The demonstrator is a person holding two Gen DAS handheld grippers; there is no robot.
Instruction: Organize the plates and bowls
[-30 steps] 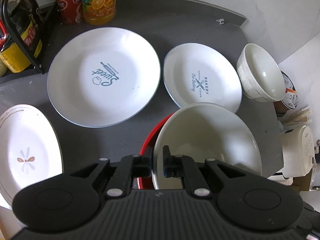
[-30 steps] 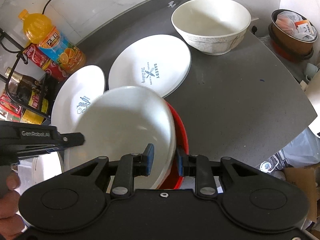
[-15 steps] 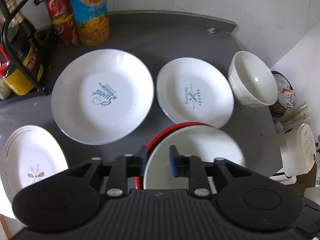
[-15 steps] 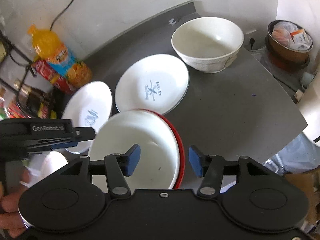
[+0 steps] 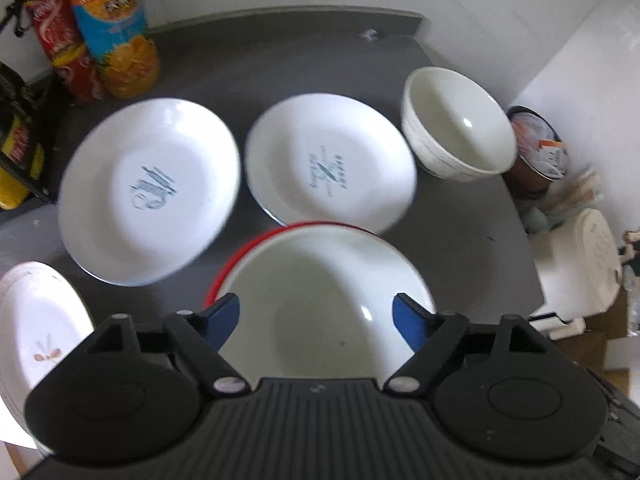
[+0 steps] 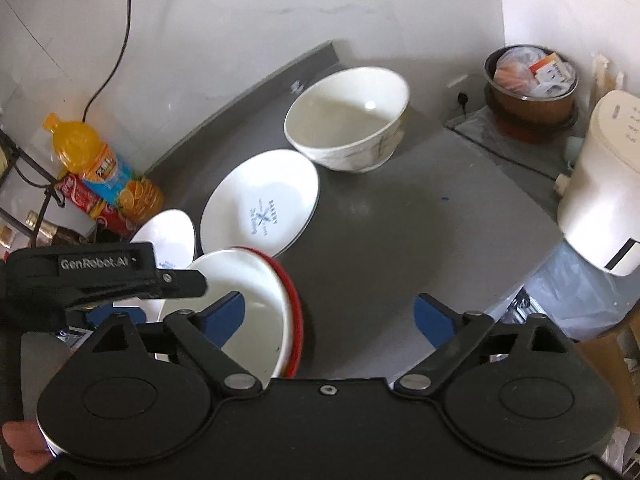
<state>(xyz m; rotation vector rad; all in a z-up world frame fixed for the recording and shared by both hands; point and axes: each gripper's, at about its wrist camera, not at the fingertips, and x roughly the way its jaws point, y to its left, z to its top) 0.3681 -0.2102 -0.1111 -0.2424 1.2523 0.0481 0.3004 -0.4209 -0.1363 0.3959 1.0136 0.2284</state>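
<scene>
A white bowl (image 5: 320, 292) sits nested in a red bowl (image 5: 224, 268) on the dark grey counter (image 5: 280, 56). My left gripper (image 5: 316, 316) is open and empty just above its near rim. My right gripper (image 6: 330, 314) is open and empty above the counter, right of the nested bowls (image 6: 256, 300). Behind them lie a "Bakery" plate (image 5: 328, 168) (image 6: 260, 204), a larger "Sweet" plate (image 5: 148, 188) and a deep white bowl (image 5: 460, 144) (image 6: 348, 120). A flower-patterned plate (image 5: 36, 336) lies at the near left.
An orange juice bottle (image 5: 112, 28) and a red can (image 5: 64, 52) stand at the back left beside a black wire rack (image 5: 20, 136). Off the counter's right edge are a white appliance (image 6: 604, 196) and a brown pot of rubbish (image 6: 532, 88).
Both grippers let go of the white bowl, which dropped flat into the red bowl. Both sets of fingers opened wide and drew back and up.
</scene>
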